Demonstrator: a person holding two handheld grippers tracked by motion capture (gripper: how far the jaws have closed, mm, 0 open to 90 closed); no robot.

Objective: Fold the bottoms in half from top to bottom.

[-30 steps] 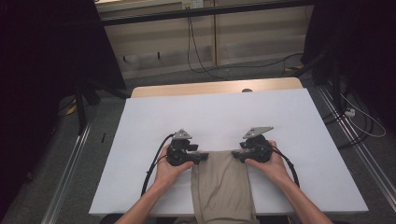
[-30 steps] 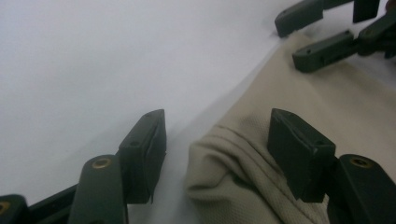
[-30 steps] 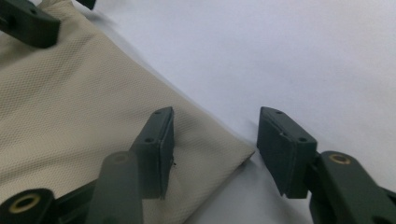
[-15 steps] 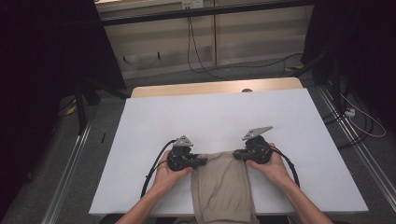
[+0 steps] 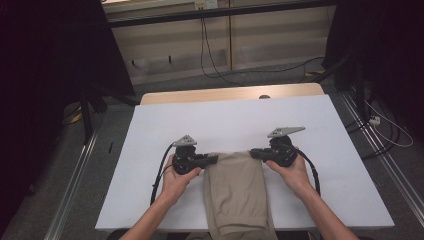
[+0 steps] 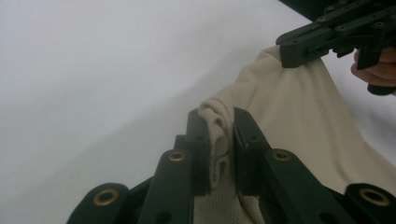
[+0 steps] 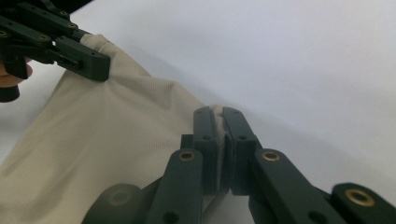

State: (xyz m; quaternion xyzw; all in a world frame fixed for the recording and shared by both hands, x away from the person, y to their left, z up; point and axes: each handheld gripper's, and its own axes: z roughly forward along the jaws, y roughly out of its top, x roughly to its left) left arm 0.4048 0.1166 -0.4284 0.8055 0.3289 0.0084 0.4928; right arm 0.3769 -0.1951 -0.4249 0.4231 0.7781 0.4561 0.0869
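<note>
L gripper (image 6: 218, 140): black jaws have just been closing, now clenched on a bunched corner of the beige cloth (image 5: 235, 190); fabric wrinkles into a small wad between the pads, fine knit/mesh texture visible up close. Jaw links are matte black w/ brass-coloured rivets. In the high view the L gripper (image 5: 212, 160) points inward at the cloth's top-left corner, held by the person's L hand (image 5: 177, 180), black cable looping back beside the wrist, grey 3-cornered plate on top.

R gripper (image 7: 223, 140): jaws also just been closing, now pinched tight on the cloth's other top corner, a thin fold of fabric squeezed between the pads. High view: R gripper (image 5: 256, 154) points inward from the right, R hand (image 5: 292, 170) behind it, grey plate on top, cable trailing along the forearm.

Cloth: beige, soft, long rectangular shape, folded lengthwise w/ a shallow crease down the middle. Top edge spans between the 2 grippers, slightly raised at both corners; the rest lies flat on the table (image 5: 250, 120) & runs toward the person, hanging over the near edge.

Table: smooth white matte sheet, rectangular, w/ a light wood strip (image 5: 230, 94) along the far edge. Beyond: grey floor, cables, pale panels.
</note>
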